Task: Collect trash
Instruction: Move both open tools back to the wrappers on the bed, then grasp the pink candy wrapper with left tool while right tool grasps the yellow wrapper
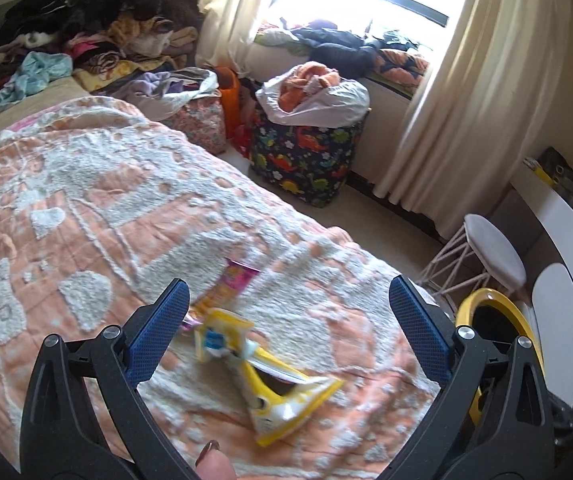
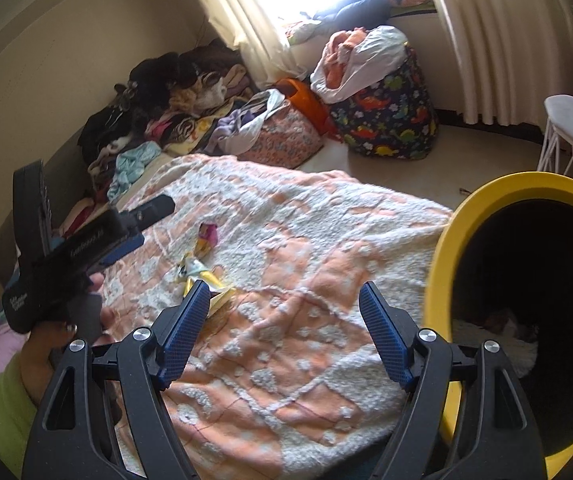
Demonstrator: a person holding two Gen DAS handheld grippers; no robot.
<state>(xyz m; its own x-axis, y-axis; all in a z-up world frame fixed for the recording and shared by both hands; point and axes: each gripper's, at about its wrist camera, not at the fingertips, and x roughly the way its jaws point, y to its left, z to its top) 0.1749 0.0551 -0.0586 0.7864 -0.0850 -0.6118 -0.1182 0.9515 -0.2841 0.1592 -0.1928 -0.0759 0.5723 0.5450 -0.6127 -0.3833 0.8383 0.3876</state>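
Trash on bed blanket (image 1: 86,184): yellow wrapper (image 1: 274,376) lies right under my left gripper (image 1: 286,332), between its wide-open, empty fingers. Long side slants toward near-right. Pink wrapper (image 1: 234,280) just past it. Right gripper (image 2: 286,332) also wide open, empty, farther off, beside yellow bin (image 2: 442,280). Left hand nearer.

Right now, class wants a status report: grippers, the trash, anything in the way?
Left gripper open above yellow wrapper. Right gripper open, empty, beside yellow bin. Pink wrapper also on blanket. Nothing blocking.
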